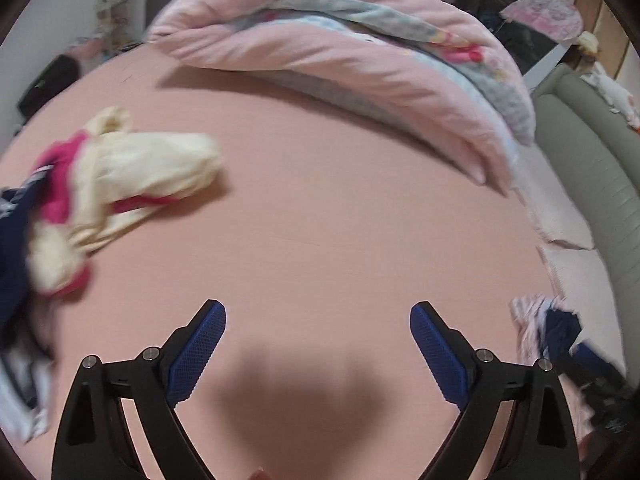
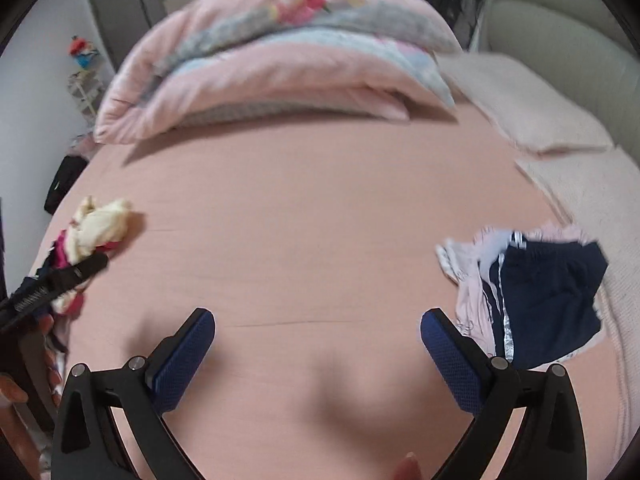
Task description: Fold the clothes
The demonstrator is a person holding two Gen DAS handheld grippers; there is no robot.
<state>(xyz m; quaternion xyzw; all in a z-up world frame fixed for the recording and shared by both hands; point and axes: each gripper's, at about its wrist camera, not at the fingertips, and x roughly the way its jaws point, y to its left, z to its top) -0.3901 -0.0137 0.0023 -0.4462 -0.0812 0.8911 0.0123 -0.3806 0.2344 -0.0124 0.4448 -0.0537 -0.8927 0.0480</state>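
Two wrist fisheyes, angled down over pink bed (image 1: 320, 208), sharing folded quilt (image 2: 272, 64)

Both views are smeared by motion, so fabric detail is lost. In the left wrist view the heap of unfolded clothes (image 1: 100, 184) runs off the left edge; its dark blue piece (image 1: 12, 248) is cut there and too blurred to identify. The folded stack (image 1: 560, 336) at lower right is blurred and partly hidden behind the left claw's (image 1: 318, 320) right finger. In the right wrist view the left claw (image 2: 60, 280) enters from the left edge, only its dark body visible, hiding part of the heap (image 2: 100, 224). The hand (image 2: 12, 392) holding it is cut by the edge. Items on the far shelf (image 2: 84, 80) are too small to tell.
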